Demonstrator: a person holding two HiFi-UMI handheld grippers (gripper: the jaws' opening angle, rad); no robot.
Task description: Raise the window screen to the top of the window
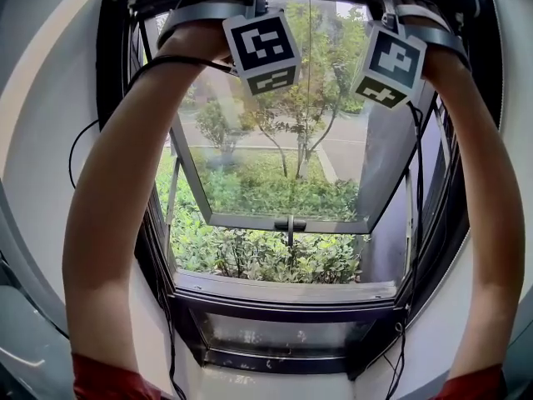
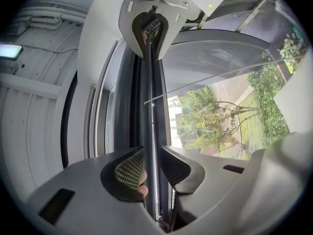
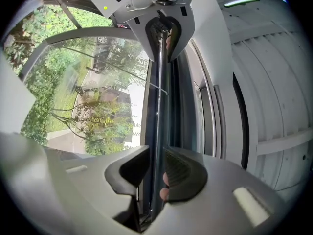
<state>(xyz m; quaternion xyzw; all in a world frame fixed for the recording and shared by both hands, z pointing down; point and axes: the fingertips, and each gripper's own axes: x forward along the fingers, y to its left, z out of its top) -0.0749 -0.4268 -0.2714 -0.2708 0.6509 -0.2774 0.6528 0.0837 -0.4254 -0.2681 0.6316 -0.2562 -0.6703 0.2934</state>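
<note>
**Both arms overhead, claws let go at the top rail**

Reaching straight up with both bare forearms, left arm and right arm, one to each side of the window opening, with red sleeves at the bottom edge. Holding the left gripper and the right gripper side by side, tilted upward. Straddling the window screen bar with both claws released, the pads set apart either side of the dark bar and not pressing on it. Keeping that bar high against the top of the window frame. Leaving open air below, past the glass sash swung outward over the shrubs. Little room sideways, with the side frames close beside each wrist.
</note>
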